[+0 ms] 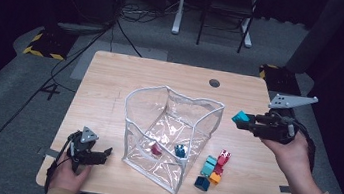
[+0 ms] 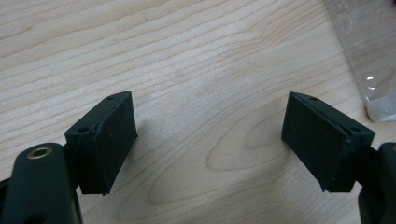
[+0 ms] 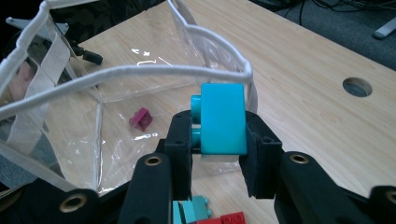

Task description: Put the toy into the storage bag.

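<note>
One turquoise brick (image 3: 219,119) sits clenched in the right tool (image 3: 218,154), just short of the clear bag (image 1: 171,127) rim ahead. Judgement: carry it past the rim, then release low; left tool (image 2: 210,135) rests gaping, empty, on the bench (image 1: 111,84).

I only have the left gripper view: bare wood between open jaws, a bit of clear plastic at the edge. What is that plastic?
Observer: A clear bag standing open on the table.
Operator: Anything in it?
Observer: A dark red brick and a blue one on its bottom.
Operator: What is the other hand doing?
Observer: The right hand-held gripper holds a teal brick beside the bag's rim.
</note>
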`<action>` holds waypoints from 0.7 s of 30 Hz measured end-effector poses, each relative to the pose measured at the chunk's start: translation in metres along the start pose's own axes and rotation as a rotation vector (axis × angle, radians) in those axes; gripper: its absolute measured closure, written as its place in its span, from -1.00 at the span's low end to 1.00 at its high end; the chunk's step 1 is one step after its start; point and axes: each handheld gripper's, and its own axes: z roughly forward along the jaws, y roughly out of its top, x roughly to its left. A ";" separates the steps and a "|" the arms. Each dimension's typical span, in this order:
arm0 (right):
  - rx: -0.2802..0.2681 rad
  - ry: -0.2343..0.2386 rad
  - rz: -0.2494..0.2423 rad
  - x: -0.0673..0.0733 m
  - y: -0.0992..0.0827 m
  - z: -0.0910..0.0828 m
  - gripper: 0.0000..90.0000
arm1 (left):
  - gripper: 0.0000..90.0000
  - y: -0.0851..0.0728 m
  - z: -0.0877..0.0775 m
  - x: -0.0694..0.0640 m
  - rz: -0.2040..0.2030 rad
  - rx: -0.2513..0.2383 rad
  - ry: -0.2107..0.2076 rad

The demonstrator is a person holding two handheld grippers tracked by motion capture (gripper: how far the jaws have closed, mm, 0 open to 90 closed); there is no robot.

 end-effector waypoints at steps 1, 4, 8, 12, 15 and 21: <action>-0.001 0.000 -0.003 0.001 0.003 0.000 0.50 | -0.59 0.000 0.000 0.000 0.000 0.000 0.000; -0.003 0.016 -0.015 0.004 0.017 0.002 0.50 | -0.59 0.000 0.000 0.000 0.001 0.000 0.002; 0.003 0.029 -0.030 0.009 0.034 0.008 0.50 | -0.59 0.000 0.000 0.000 0.001 0.000 0.003; 0.021 0.049 -0.040 0.015 0.048 0.017 0.50 | -0.59 0.000 0.000 0.000 0.000 0.000 0.002; 0.030 0.060 -0.052 0.019 0.058 0.023 0.50 | -0.59 0.000 0.000 0.000 0.000 0.000 0.002; 0.048 0.086 -0.084 0.027 0.076 0.035 0.50 | -0.59 0.000 0.000 0.001 -0.010 0.000 0.003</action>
